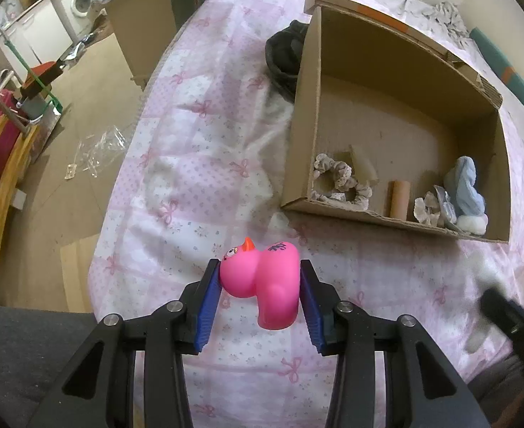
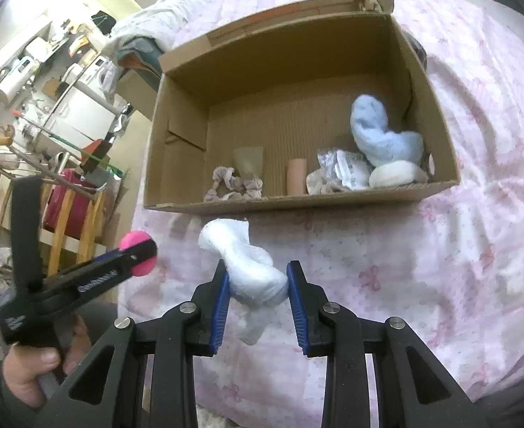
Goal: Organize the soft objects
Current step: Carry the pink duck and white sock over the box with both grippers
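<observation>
- The left gripper (image 1: 260,281) is seen closed on a pink rubber duck with an orange beak (image 1: 262,278), held above the pink patterned bedspread (image 1: 190,164).
- The right gripper (image 2: 256,287) is seen clamped on a white crumpled soft cloth (image 2: 247,267), just before the box.
- An open brown cardboard box (image 2: 176,114) is noted beyond, holding a frilled beige scrunchie (image 2: 233,185) and a light-blue fluffy item (image 2: 379,135).

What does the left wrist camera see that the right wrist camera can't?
Only the left wrist view shows the pink duck's whole face and body, clamped in the left gripper, and a dark bundle behind the box. Only the right wrist view shows the white sock clearly, clamped in the right gripper, and the person's hand. Both show the cardboard box, the blue plush and the scrunchie inside.
</observation>
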`<state>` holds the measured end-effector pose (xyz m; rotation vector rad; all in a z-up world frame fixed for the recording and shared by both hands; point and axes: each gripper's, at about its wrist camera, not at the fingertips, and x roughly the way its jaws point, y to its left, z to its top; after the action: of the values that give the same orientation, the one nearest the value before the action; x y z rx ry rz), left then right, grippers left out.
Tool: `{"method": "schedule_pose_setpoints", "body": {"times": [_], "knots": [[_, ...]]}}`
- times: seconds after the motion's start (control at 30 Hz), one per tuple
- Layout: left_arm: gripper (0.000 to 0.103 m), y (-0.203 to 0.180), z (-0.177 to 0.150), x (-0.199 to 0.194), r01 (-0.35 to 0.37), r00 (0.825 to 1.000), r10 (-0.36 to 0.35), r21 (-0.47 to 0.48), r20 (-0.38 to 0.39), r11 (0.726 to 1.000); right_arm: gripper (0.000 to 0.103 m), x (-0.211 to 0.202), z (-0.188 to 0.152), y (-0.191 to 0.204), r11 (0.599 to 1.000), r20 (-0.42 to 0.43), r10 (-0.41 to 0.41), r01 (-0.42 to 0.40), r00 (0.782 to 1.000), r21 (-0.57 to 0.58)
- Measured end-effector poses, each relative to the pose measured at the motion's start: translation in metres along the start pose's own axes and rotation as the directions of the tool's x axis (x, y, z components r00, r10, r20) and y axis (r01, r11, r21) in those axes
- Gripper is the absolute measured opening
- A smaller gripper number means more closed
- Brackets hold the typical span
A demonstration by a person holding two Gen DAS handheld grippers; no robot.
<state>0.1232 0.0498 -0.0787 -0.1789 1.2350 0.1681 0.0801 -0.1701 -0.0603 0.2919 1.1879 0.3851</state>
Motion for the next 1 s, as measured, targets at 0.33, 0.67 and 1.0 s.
{"method": "schedule_pose_setpoints", "body": {"times": [0.33,0.67,1.0], "knots": [[0.039,-0.006,0.002,-0.010,-0.019,0.998,0.018,0.014,0.061,1.000,0.033,-0.029,0.025,-0.009,0.999,0.068,0.035,-0.035,0.997,-0.001],[0.039,-0.022,0.060,-0.064,0.073,0.971,-0.085,0.062,0.224,0.995,0.033,-0.031,0.064,-0.020,0.997,0.168,0.076,-0.072,0.983,-0.029],[0.039,-0.055,0.090,-0.043,0.100,0.948,-0.135,0.135,0.288,0.986,0.033,-0.019,0.073,-0.055,0.996,0.208,0.053,-0.068,0.977,0.065]]}}
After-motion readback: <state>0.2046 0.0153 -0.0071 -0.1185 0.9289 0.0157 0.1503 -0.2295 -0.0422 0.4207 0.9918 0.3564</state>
